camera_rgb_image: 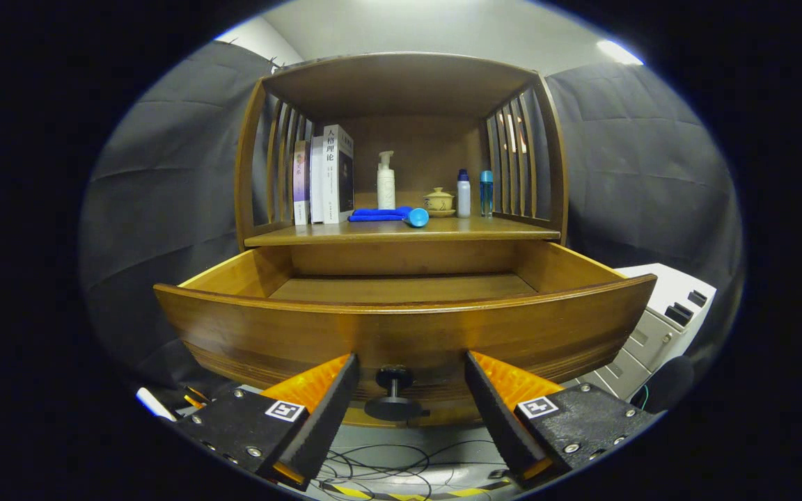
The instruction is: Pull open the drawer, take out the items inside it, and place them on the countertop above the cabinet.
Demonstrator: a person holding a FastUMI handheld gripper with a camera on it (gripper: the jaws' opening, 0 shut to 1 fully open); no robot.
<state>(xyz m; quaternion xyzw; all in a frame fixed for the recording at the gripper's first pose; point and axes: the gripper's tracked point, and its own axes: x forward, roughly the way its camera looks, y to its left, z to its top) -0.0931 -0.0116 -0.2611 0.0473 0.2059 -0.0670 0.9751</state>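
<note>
Dark cloth walls (164,174) close off the booth on both sides, and between them we see a wooden cabinet (401,90) with slatted sides and an open shelf. On the countertop (498,229) of that shelf stand a few upright books (324,177) at the left, then a white pump bottle (386,182), a small lidded cup on a saucer (438,202), a white bottle with a blue cap (464,195) and a slim blue bottle (486,193). In front of the pump bottle lies a folded blue cloth (373,216), with a light blue round-ended item (417,217) touching its right end.

Below the countertop the drawer (401,334) is pulled well out toward us. We look over its front panel onto a bare wooden floor; the part nearest the front is hidden by the panel, so we cannot tell whether anything lies there.

Our gripper (411,396) sits low against the drawer front. Its fingers (328,410) are spread apart, with the dark knob (392,395) between them; neither finger touches it.

To the right, beyond the drawer, stands a pale machine (665,313). Loose cables (387,463) trail across the floor beneath the fingers.
</note>
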